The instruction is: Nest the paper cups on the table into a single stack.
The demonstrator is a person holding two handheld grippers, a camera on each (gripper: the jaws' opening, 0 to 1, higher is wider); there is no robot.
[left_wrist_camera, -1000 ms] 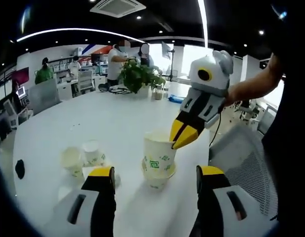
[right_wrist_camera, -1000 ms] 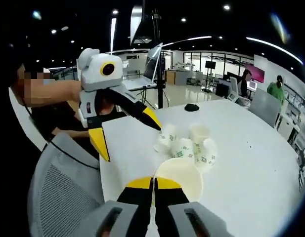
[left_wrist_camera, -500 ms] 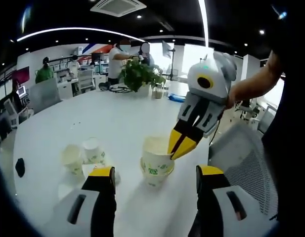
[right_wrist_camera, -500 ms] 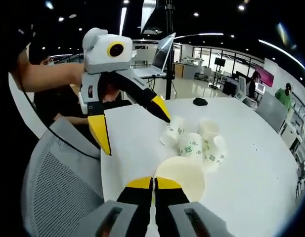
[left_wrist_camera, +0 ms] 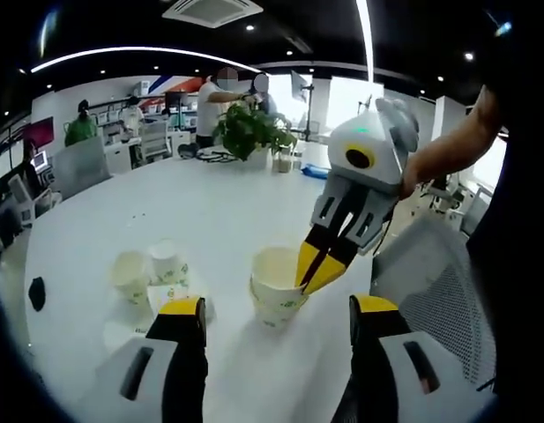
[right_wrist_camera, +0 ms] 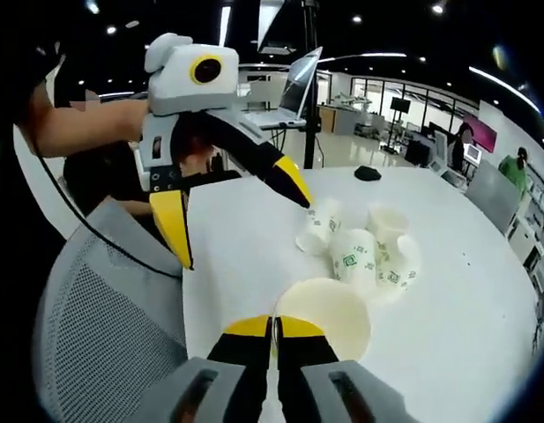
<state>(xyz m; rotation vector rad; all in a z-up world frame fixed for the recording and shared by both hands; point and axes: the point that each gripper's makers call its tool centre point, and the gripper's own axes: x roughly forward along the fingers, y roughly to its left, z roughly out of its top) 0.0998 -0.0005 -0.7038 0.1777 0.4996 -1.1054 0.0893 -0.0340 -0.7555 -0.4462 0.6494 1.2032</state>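
White table surface (left_wrist_camera: 210, 211) is recorded beneath all items in both views. In the left gripper view, the left gripper (left_wrist_camera: 276, 322) is seen with its yellow-tipped jaws spread wide, nothing between them, held near the table edge. Just beyond it, a nested pair of paper cups (left_wrist_camera: 276, 295) stands upright, the upper cup seated almost fully in the lower one. The right gripper (left_wrist_camera: 317, 269) is seen entering from the right with its jaws pressed together on the right side of the upper cup's rim. To the left, loose cups (left_wrist_camera: 152, 273) are noted close together, well apart from the nested pair; one with its mouth up, one apparently inverted. A small dark object (left_wrist_camera: 36, 293) lies at the far left of the table, and a potted plant (left_wrist_camera: 248, 134) stands at the far side.

In the right gripper view, the right gripper (right_wrist_camera: 274, 328) is confirmed pinching the near rim of the cup (right_wrist_camera: 329, 313), whose open mouth faces the camera. The left gripper (right_wrist_camera: 236, 211) is seen at upper left, jaws apart. A cluster of loose cups (right_wrist_camera: 368, 256) lies beyond, some on their sides, touching one another. A grey mesh chair (right_wrist_camera: 104, 326) is noted at the left
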